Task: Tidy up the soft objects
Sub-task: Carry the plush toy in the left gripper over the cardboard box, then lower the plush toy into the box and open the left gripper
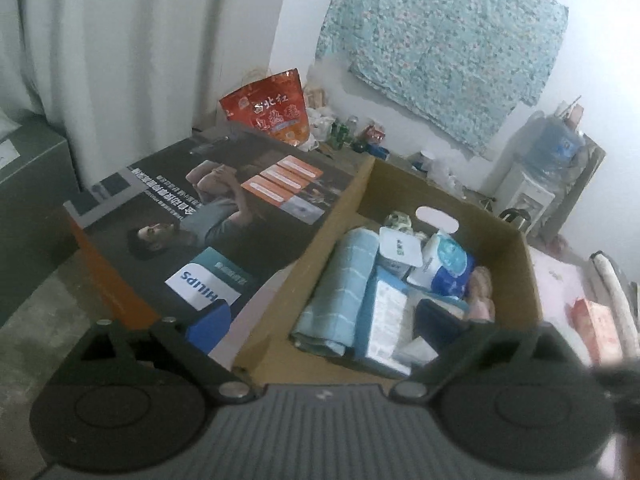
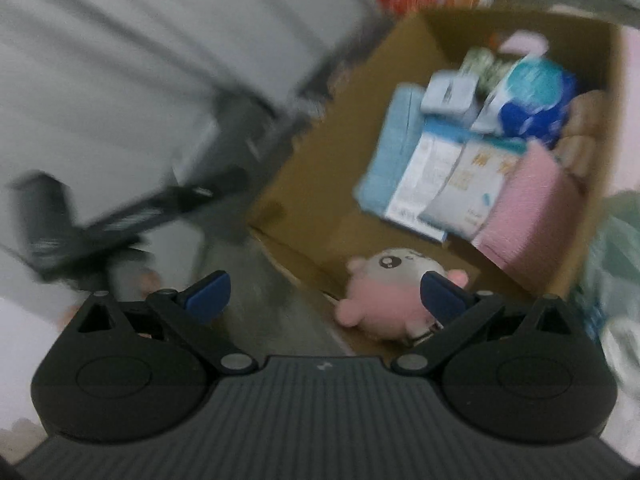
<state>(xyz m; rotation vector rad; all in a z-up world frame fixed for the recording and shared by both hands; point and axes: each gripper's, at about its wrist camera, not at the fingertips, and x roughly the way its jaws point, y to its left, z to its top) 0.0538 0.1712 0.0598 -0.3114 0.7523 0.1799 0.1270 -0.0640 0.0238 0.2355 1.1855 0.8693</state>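
Note:
An open cardboard box (image 1: 328, 216) holds a rolled light-blue towel (image 1: 340, 292), tissue packs (image 1: 388, 320) and a blue-white soft pack (image 1: 444, 260). My left gripper (image 1: 324, 320) is open above the box's near end, empty. In the right wrist view the same box (image 2: 320, 152) also holds a folded pink cloth (image 2: 532, 208) and a pink and grey plush toy (image 2: 384, 292) at its near end. My right gripper (image 2: 326, 296) is open just above the plush, its right finger (image 2: 440, 292) over the toy. The view is motion-blurred.
A flat Philips carton (image 1: 192, 220) lies left of the box. A red snack bag (image 1: 268, 108) and bottles stand at the wall. A water dispenser (image 1: 540, 176) is at the right. A black object (image 2: 120, 220) lies left of the box, blurred.

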